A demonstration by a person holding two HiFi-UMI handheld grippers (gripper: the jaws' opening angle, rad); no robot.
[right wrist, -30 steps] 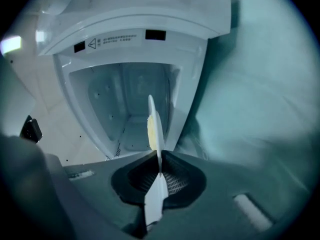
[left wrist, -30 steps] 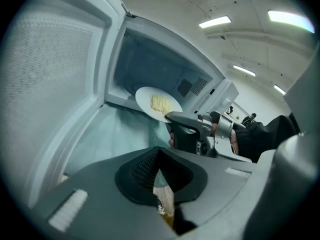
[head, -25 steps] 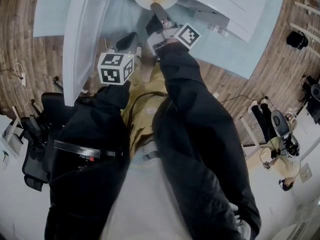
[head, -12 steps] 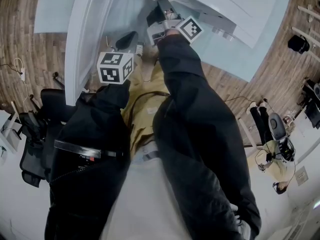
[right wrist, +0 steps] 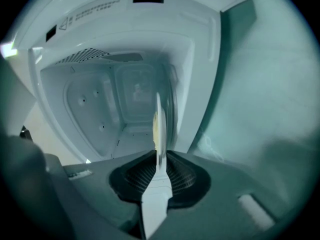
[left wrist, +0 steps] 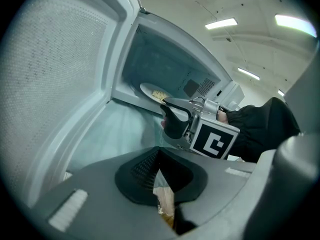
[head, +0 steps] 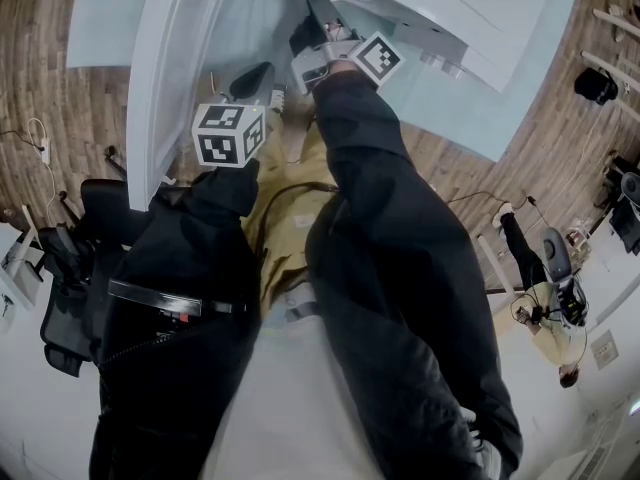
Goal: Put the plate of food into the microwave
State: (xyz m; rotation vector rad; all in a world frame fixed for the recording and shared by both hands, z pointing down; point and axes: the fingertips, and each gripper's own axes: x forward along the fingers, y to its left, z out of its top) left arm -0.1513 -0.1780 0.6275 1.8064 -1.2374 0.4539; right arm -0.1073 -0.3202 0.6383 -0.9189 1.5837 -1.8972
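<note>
Plate (right wrist: 158,126) inside microwave (right wrist: 95,104) cavity, rim between right tongs (right wrist: 159,159), jaws just opening, pads slack; finish release, back straight out without dragging rim. Left tongs (left wrist: 161,166) clamped on clear wrapper (left wrist: 164,196), near door (left wrist: 55,84)

Bright even light, fisheye edges, dark vignetted corners
</note>
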